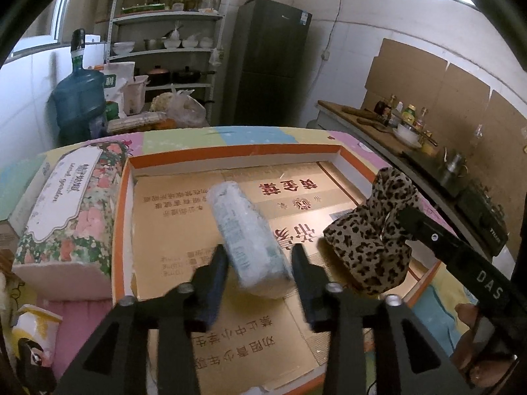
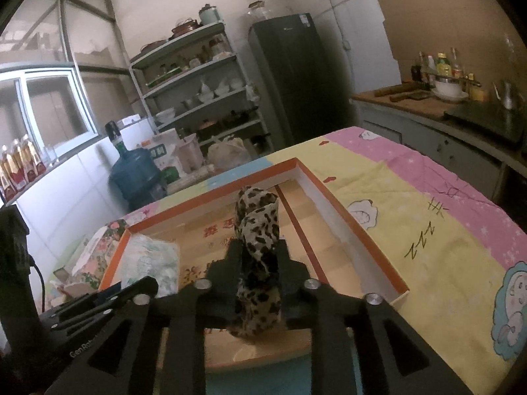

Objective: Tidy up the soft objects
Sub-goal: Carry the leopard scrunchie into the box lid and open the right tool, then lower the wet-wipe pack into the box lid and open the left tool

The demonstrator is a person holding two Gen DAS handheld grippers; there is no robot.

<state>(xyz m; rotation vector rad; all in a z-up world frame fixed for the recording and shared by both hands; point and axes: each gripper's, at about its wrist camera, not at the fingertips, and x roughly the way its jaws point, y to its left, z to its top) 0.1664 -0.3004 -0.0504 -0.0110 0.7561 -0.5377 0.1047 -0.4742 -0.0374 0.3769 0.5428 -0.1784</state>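
Note:
A shallow orange-rimmed box (image 1: pixel 230 153) lined with cardboard lies on the table. A pale blue plastic-wrapped tissue pack (image 1: pixel 243 223) lies in it, blurred, its near end between the fingers of my left gripper (image 1: pixel 260 263), which stand slightly apart from its sides. To its right a rolled leopard-print cloth (image 1: pixel 369 250) stands on the box floor. In the right wrist view the leopard cloth (image 2: pixel 258 230) fills the gap of my right gripper (image 2: pixel 259 253) without looking pinched. The tissue pack (image 2: pixel 148 263) shows at the box's left.
A floral tissue pack (image 1: pixel 69 204) lies outside the box rim on the left. The table carries a pastel cartoon sheet (image 2: pixel 428 230). Behind stand a water jug (image 1: pixel 79 98), a shelf rack (image 1: pixel 171 49), a dark fridge (image 1: pixel 270 59) and a counter with bottles (image 1: pixel 405 115).

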